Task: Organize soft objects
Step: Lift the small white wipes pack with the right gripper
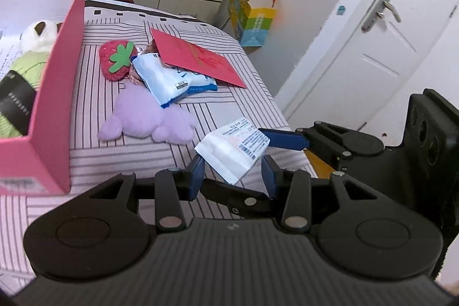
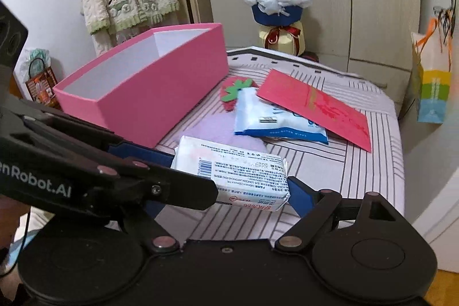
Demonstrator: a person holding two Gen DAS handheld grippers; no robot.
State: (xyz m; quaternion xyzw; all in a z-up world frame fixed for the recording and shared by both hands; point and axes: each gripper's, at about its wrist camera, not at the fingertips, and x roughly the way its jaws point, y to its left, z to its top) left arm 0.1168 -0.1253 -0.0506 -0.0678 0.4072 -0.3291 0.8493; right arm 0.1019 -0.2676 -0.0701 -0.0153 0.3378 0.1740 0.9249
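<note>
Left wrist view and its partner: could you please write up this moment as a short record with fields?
Left gripper: jaws shut on the white tissue pack, held above the striped bed
Right gripper: jaws wide, either side of the same pack; contact unclear
Pink box: open, on the bed, plush toy inside
Loose on bed: strawberry plush, purple plush, blue-white packet, red envelope lying over the packet
</note>
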